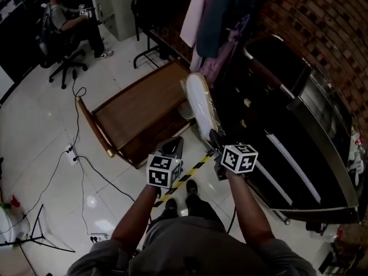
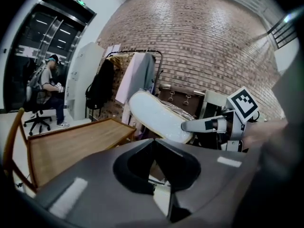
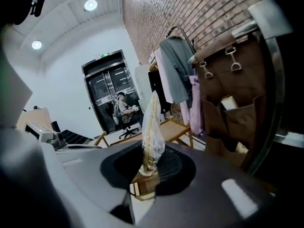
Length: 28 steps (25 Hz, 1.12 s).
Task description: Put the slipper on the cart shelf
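The slipper (image 1: 201,105) has a white sole and sits in clear plastic wrap. My right gripper (image 1: 214,135) is shut on its heel end and holds it up, toe away from me, beside the black cart (image 1: 305,125). Seen edge-on in the right gripper view, the slipper (image 3: 152,122) stands upright between the jaws of the right gripper (image 3: 148,167). My left gripper (image 1: 174,145) hangs just left of it, jaws together and nothing in them. From the left gripper (image 2: 154,144), the slipper (image 2: 152,115) and the right gripper (image 2: 204,125) appear ahead to the right.
A low wooden table (image 1: 138,111) stands on the tiled floor to the left. Clothes (image 1: 218,16) hang on a rack by the brick wall. Brown fabric pockets (image 3: 228,103) hang at the cart's side. A person (image 1: 63,22) sits on an office chair far left. Cables (image 1: 75,148) cross the floor.
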Tool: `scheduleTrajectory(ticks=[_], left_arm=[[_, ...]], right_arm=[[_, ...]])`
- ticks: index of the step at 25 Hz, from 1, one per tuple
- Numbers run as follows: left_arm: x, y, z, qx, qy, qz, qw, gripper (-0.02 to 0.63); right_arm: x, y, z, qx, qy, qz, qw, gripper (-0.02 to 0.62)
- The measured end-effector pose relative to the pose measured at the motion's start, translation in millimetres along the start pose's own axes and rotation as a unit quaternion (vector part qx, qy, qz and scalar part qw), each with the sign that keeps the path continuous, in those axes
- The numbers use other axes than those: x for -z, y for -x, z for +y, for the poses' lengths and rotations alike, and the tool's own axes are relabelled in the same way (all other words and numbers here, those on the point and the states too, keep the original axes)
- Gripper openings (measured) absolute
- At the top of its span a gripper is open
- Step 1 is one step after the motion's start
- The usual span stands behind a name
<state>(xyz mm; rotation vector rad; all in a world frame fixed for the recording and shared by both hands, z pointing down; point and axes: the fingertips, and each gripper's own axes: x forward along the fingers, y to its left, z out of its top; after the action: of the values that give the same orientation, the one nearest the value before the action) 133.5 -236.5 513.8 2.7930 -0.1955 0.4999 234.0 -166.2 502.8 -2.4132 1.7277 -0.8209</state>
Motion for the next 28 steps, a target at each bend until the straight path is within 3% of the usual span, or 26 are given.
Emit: scheduleTrajectory(ticks=[5, 11, 20, 28], left_arm=[[3, -23, -60, 0.083, -0.020, 0.011, 0.9963, 0.008], [14, -44, -143, 0.165, -0.046, 0.026, 0.9849, 0.008], [37, -63, -274, 0.237, -0.092, 0.054, 0.9656, 0.008], [77, -81, -391, 0.281, -0.129, 0.087, 0.9470, 0.008]], right_arm=[[10, 69, -29, 0.064, -0.004, -0.013, 0.998, 0.055], [36, 161, -69, 0.127, -0.028, -0.027, 0.991, 0.055], [85, 285, -122, 0.184, -0.062, -0.037, 0.980, 0.057], [128, 389, -187, 0.239, -0.117, -0.071, 0.961, 0.055]])
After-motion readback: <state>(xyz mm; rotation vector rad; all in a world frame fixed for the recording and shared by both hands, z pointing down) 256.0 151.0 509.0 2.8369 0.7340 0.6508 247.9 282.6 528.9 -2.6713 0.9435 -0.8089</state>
